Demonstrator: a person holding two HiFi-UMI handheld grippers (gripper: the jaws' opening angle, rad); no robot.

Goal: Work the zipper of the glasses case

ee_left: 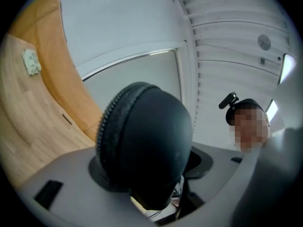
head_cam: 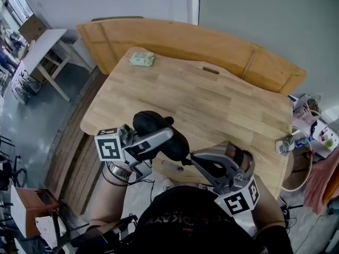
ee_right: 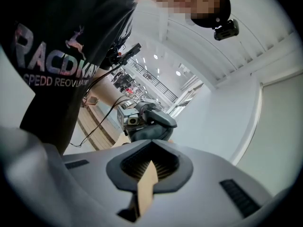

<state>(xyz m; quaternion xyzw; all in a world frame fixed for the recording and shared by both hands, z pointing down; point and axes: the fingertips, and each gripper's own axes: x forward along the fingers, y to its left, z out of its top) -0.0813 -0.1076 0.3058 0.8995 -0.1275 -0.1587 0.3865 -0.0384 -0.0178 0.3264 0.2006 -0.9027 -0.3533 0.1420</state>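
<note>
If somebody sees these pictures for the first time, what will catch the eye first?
The black glasses case stands out, held in the air by the left gripper near the front edge of the wooden table. The right gripper, fingers together, points at its end. A small pale packet lies at the far corner.

The light wooden tabletop (head_cam: 212, 99) is lying open toward twelve o'clock; a small pale green packet (head_cam: 142, 59) is sitting at eleven, and a black oval glasses case (head_cam: 159, 134) is hanging in the way at six.
</note>
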